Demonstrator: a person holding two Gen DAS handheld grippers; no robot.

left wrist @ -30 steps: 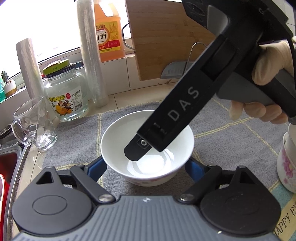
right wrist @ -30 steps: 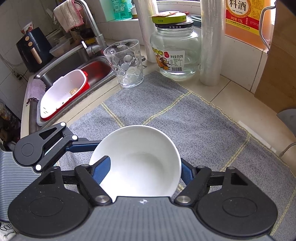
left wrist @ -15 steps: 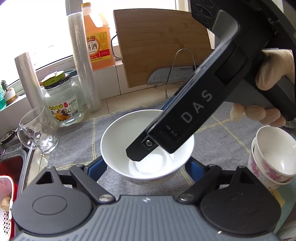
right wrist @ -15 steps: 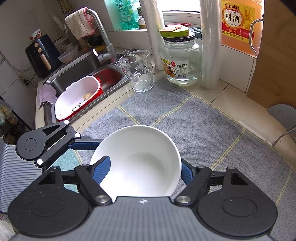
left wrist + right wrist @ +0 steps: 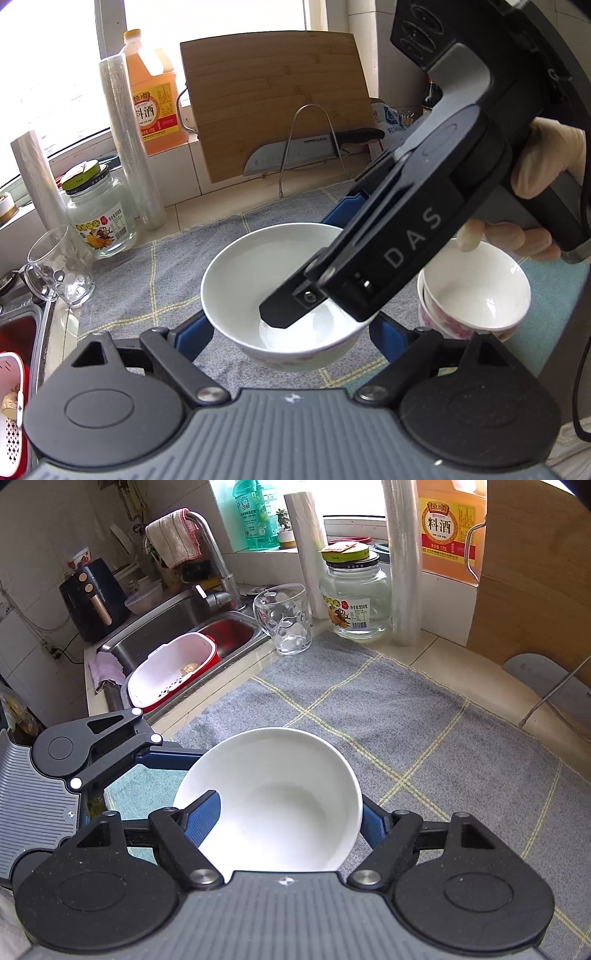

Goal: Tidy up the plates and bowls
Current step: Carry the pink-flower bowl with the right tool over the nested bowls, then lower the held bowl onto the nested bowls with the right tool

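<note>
the white bowl (image 5: pixel 273 797) sits clamped between both grippers, left gripper (image 5: pixel 284 332) and right gripper (image 5: pixel 284 819).

Glossy white ceramic bowl (image 5: pixel 273 797); rough grey woven cloth mat (image 5: pixel 424 731); matt wooden board (image 5: pixel 273 99); stainless sink (image 5: pixel 162 627); clear glass jar (image 5: pixel 356 602).

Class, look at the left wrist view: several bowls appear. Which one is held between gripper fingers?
The plain white bowl in the middle, with blue fingers against its sides. The floral-patterned bowls, stacked at the right, stand free on the mat.
</note>
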